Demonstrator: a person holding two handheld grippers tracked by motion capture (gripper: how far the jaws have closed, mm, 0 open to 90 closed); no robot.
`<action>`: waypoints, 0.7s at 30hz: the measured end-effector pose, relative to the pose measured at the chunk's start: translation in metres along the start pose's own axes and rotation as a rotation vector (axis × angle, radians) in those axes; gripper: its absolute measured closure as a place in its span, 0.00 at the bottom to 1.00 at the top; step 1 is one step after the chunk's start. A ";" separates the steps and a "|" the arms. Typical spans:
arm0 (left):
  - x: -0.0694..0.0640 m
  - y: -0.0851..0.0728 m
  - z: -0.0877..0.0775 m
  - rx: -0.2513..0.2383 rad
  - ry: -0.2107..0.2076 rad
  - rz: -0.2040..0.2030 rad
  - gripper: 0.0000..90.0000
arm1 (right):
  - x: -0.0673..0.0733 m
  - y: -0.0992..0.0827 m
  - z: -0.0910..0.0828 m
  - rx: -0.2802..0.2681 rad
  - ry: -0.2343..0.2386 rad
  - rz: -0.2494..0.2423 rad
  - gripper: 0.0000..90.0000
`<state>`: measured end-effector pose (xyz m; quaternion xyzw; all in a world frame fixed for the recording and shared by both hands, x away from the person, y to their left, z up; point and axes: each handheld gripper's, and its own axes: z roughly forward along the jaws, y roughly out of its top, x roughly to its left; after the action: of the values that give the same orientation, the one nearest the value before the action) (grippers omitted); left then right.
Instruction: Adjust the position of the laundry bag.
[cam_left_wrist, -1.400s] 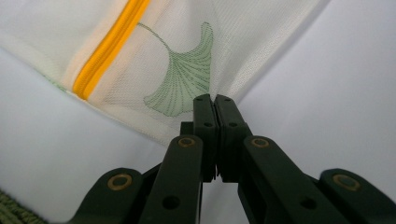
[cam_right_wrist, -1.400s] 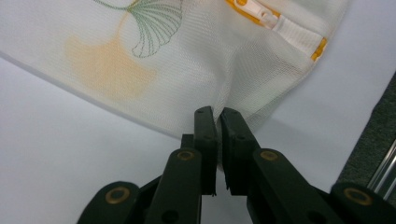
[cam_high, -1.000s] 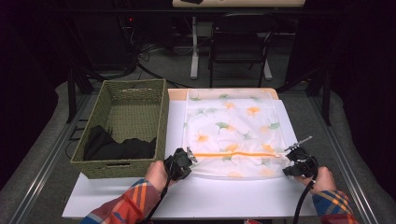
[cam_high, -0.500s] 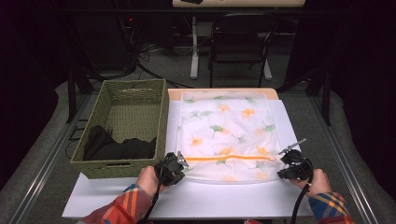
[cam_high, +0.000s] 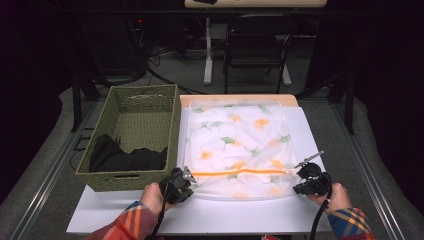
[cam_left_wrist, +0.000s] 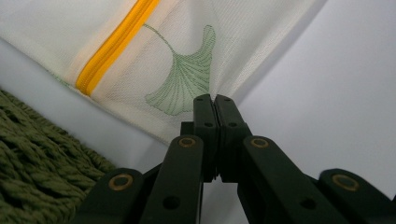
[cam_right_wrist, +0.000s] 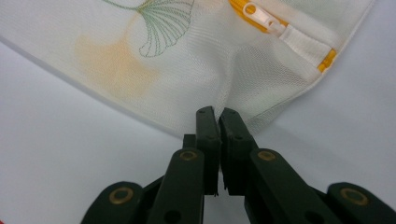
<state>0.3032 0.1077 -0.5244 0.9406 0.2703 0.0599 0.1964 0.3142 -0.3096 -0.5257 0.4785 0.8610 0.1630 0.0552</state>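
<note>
Right now the left gripper (cam_high: 186, 179) is pinched tight on the near left corner of the mesh bag (cam_high: 240, 145), and the right gripper (cam_high: 302, 176) is clamped the same way on the near right corner, just below the white zipper pull (cam_right_wrist: 259, 15). Between the 2 grippers the bag lies flat on the white surface (cam_high: 200, 215), its orange zipper (cam_high: 240, 172) running across near the front edge, with a green woven basket (cam_high: 135, 135) holding dark cloth (cam_high: 125, 157) just beside it on the left.
</note>
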 end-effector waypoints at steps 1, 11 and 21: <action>0.000 -0.002 0.000 -0.005 -0.003 -0.007 1.00 | 0.002 0.000 0.000 -0.002 0.004 0.002 0.97; -0.002 -0.014 -0.006 -0.014 -0.011 -0.025 0.99 | 0.012 -0.002 0.000 -0.003 0.026 -0.013 0.97; -0.004 -0.024 -0.010 -0.011 -0.030 -0.033 0.99 | 0.020 -0.004 0.000 -0.004 0.039 -0.019 0.98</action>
<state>0.2864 0.1273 -0.5248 0.9358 0.2823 0.0441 0.2064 0.3008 -0.2948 -0.5262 0.4670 0.8661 0.1733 0.0407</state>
